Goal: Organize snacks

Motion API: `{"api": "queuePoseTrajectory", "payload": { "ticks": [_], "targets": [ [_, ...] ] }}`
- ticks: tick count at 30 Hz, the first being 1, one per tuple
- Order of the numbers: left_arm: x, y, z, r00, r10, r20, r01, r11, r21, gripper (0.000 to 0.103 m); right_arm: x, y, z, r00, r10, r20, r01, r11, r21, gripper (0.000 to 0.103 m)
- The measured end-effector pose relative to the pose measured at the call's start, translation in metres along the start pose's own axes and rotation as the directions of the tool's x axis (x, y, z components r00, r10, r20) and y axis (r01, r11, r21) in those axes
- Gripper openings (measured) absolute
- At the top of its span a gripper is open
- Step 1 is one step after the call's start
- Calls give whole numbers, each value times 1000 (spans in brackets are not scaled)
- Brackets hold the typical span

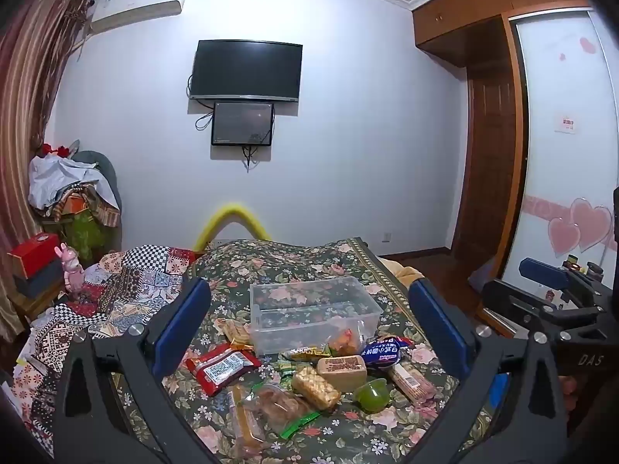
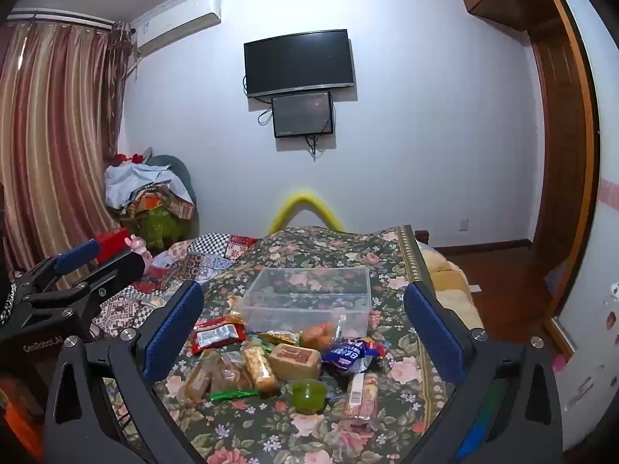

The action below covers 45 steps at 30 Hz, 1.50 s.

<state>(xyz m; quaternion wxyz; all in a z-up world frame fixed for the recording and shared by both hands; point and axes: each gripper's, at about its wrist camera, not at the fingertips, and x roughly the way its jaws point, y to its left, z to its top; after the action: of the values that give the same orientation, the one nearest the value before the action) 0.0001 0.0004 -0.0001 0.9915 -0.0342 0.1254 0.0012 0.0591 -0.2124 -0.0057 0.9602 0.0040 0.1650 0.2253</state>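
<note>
A clear plastic box point(image 1: 313, 311) point(image 2: 307, 297) stands empty on the floral bedspread. In front of it lies a pile of snacks: a red packet point(image 1: 220, 367) point(image 2: 216, 334), a blue packet point(image 1: 383, 352) point(image 2: 350, 355), a tan block cake point(image 1: 342, 371) point(image 2: 296, 359), a green jelly cup point(image 1: 373, 396) point(image 2: 309, 394), a crispy rice bar point(image 1: 315, 388) point(image 2: 260, 367) and several others. My left gripper point(image 1: 309, 317) is open and empty above the pile. My right gripper point(image 2: 305, 317) is open and empty too; it also shows in the left wrist view point(image 1: 541, 274).
The floral bedspread point(image 1: 294, 259) covers the bed; a patchwork quilt point(image 1: 127, 282) lies to the left. A cluttered nightstand with a red box point(image 1: 35, 251) stands at left. The bed edge and wooden floor point(image 2: 499, 270) lie to the right, beside a wardrobe.
</note>
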Motion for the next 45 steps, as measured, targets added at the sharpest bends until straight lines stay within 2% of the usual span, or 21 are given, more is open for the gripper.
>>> {"api": "queuePoseTrajectory", "payload": {
  "ticks": [45],
  "targets": [
    [6, -3, -5, 1000, -3, -3, 3, 1000, 4, 103, -4, 3, 1, 1000, 8, 7, -8, 1000, 23, 103]
  ]
}}
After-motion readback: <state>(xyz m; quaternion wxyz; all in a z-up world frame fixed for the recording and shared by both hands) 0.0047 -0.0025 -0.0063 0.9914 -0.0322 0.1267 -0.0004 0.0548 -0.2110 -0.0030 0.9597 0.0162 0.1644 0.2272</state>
